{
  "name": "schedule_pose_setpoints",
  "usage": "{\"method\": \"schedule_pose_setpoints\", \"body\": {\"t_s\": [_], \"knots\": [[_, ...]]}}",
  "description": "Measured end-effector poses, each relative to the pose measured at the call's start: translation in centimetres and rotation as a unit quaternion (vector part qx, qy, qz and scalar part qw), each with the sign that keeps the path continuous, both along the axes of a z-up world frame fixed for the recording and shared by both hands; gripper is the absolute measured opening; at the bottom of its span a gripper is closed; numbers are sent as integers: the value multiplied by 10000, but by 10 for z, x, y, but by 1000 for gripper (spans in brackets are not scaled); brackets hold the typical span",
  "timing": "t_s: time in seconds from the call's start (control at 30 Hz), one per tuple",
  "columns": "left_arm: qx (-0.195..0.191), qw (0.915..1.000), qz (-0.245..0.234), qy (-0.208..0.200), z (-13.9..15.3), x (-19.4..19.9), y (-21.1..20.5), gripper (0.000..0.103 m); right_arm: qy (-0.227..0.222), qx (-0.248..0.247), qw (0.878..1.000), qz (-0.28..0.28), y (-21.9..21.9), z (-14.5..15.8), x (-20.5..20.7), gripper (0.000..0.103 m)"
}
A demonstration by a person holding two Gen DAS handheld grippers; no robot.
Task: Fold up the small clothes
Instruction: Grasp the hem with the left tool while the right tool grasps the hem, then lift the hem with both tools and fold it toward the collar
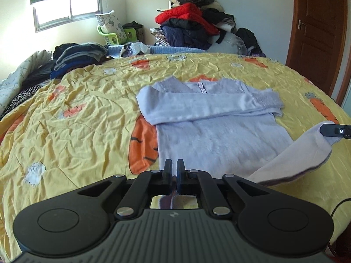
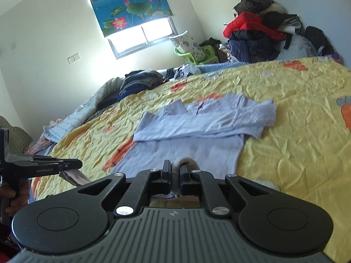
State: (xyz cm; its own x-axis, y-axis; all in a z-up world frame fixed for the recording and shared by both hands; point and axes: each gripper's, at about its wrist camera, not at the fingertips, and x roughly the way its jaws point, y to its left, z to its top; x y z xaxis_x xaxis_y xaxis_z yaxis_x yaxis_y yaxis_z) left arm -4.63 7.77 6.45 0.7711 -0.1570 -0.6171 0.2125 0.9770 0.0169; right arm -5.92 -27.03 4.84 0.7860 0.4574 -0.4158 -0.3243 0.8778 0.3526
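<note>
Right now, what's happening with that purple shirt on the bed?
A person is folding it with a two-finger gripper in each hand. The lavender long-sleeved top lies on the yellow carrot-print quilt, its sleeves already folded across the chest. The left gripper and the right gripper are each shut on the bottom hem, which is lifted off the bed, probably to fold it up toward the collar.

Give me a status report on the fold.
Both grippers, left and right, shut on pale lavender knit top hem, lifted. Sleeves folded across. Yellow bedspread ahead unobstructed.
</note>
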Motion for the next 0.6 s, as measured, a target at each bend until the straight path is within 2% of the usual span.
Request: {"method": "schedule_pose_setpoints", "body": {"t_s": [0.13,0.6], "knots": [[-79,9998,108,-135,7,13,1,4,-155,-35,9999,-34,2,6,14,12],[-169,9992,160,-331,20,64,-9,4,-240,21,9993,-279,-2,12,58,12]]}}
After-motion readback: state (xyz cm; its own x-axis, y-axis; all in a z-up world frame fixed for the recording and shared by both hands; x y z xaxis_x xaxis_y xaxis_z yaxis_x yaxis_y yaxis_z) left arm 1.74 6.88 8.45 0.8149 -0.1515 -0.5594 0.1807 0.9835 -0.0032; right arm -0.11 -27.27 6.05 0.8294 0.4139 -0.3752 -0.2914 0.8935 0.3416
